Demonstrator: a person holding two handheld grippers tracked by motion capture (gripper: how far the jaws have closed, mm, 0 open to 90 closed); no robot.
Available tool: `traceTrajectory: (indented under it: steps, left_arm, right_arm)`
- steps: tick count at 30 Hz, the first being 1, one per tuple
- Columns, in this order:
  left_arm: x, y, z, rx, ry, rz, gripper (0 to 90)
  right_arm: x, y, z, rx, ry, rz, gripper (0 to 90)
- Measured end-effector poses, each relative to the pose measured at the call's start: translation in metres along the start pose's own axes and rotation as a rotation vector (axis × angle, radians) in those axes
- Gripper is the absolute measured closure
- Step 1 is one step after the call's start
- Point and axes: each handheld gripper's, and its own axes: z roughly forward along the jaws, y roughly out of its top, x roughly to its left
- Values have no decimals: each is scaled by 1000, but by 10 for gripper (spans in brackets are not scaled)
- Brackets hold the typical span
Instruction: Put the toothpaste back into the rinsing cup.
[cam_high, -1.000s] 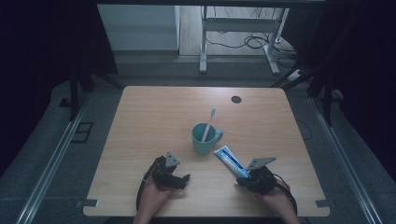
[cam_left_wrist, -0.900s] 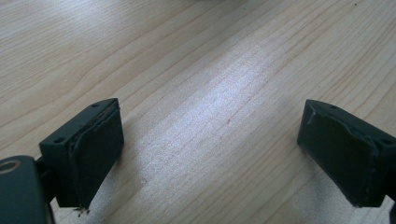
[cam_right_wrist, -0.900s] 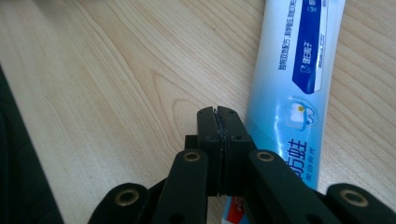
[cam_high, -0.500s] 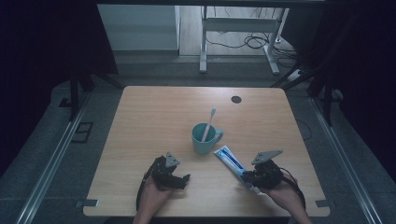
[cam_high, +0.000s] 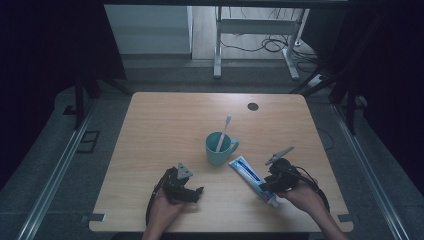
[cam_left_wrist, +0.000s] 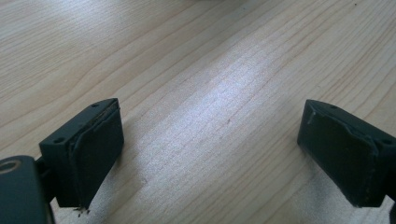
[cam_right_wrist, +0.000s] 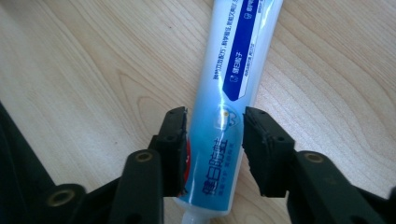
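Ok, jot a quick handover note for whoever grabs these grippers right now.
Right gripper: jaws close around the toothpaste tube near its cap end; a tight grip is hard to confirm. The tube lies flat on the table, just right of the teal cup.
Left gripper: open, holding nothing, low over bare wood.
Toothbrush stands in the cup.
Done: tube reached. Left, probably: lift the tube and place it, perhaps in the cup.

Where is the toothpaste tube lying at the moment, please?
In the high view the toothpaste tube lies flat on the table's near right, just right of the teal cup, between the right gripper jaws.
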Motion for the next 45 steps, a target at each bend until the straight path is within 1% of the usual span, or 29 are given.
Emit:
traceTrajectory:
  steps: [1,2,3,8,12,17,21,23,25,26,27,28,29,30,31,33,37,40,43,44,45]
  left_arm:
    - [0,0,0,0,0,0,72]
    - [0,0,0,0,0,0,72]
    - [0,0,0,0,0,0,72]
    - [0,0,0,0,0,-2,72]
    - [0,0,0,1,-1,-1,72]
    - [0,0,0,0,-1,-2,72]
    - [0,0,0,0,0,-3,72]
    - [0,0,0,0,0,-3,72]
    - [0,0,0,0,0,-3,72]
    - [0,0,0,0,0,-3,72]
    - [0,0,0,0,0,-3,72]
    - [0,0,0,0,0,-3,72]
    - [0,0,0,0,0,-3,72]
    - [0,0,0,0,0,-3,72]
    - [0,0,0,0,0,-3,72]
    - [0,0,0,0,0,-3,72]
    - [0,0,0,0,0,-2,72]
    - [0,0,0,0,0,-3,72]
    - [0,0,0,0,0,-3,72]
    - [0,0,0,0,0,-2,72]
    - [0,0,0,0,0,-3,72]
  right_arm:
    - [0,3,1,17,-3,2,568]
    - [0,3,1,17,-3,2,568]
    - [0,8,4,44,-13,2,541]
    - [3,20,12,111,-24,-13,507]
    - [2,29,20,170,-41,-2,491]
    - [2,37,31,237,-46,9,472]
    - [1,43,38,277,-57,18,456]
    - [2,46,42,295,-70,26,451]
    - [1,49,45,312,-78,18,450]
    - [2,51,47,317,-84,26,448]
    - [1,52,48,329,-84,21,444]
    - [1,53,51,332,-85,34,443]
    - [0,54,53,343,-87,30,442]
    - [1,56,55,351,-90,39,441]
    - [0,57,56,361,-90,33,441]
    - [0,58,60,375,-93,38,443]
    - [0,60,65,390,-98,41,454]
    - [-1,60,64,390,-92,44,488]
    - [-3,59,62,382,-78,42,556]
    - [-4,59,61,377,-68,53,588]
    - [-5,59,59,374,-59,52,621]
